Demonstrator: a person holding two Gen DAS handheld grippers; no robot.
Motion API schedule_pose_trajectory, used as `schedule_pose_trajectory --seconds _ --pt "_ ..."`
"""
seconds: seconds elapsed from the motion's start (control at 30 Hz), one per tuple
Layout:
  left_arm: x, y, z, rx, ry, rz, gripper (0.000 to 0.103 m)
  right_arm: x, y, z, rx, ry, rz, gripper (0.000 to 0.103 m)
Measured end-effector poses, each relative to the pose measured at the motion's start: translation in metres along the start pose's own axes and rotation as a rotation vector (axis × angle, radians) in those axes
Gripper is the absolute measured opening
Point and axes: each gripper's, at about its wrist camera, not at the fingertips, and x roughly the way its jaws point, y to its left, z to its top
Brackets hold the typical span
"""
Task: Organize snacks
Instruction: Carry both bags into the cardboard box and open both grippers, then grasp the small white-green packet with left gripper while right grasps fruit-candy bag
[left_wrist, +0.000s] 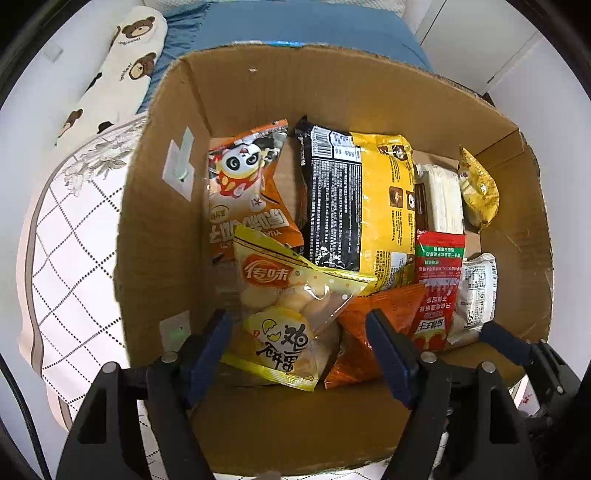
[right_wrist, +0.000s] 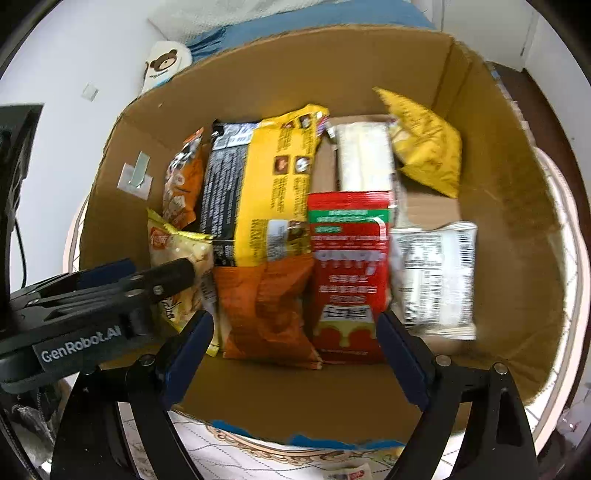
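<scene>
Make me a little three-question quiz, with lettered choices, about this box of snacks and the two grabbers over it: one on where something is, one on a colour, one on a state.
1. Where does the panda packet lie?
A. by the box wall with the white sticker
B. outside the box
C. on top of the red packet

2. What colour is the packet between the right gripper's fingers?
A. blue
B. red
C. purple

3. How does the left gripper stand?
A. clamped on the box rim
B. shut on nothing
C. open over the snacks

Answers: 1 A, it lies beside the stickered wall of the cardboard box. 2 B, its wrapper is red. 3 C, its pads stand apart above a yellow egg-biscuit bag, pressing nothing.
</scene>
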Motion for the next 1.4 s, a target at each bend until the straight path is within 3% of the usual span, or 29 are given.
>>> schedule_pose_trajectory --seconds 0.33,0.67,1.07,1.23,1.4 --pt "-0.035 0.005 -0.018 -0.004 -0.125 0.022 0.074 -0.038 -0.006 -0.006 -0.007 -0.079 -0.039 0.092" --pt "-0.084 0.003 -0.055 0.013 -0.293 0.022 0.074 -0.090 -0.003 -0.032 -0.053 -0.227 -0.093 0.092" --pt "-0.142 -0.009 -0.112 0.038 -0.445 0.008 0.074 -0.158 0.003 -0.070 -0.072 -0.355 -0.060 0.092" --pt "-0.159 -0.010 -0.131 0.024 -0.472 -0.004 0.074 -0.178 0.003 -0.090 -0.063 -0.377 -0.018 0.092" --pt "-0.142 -0.016 -0.154 0.013 -0.410 -0.015 0.074 -0.174 -0.017 -0.112 -0.027 -0.339 -0.010 0.092"
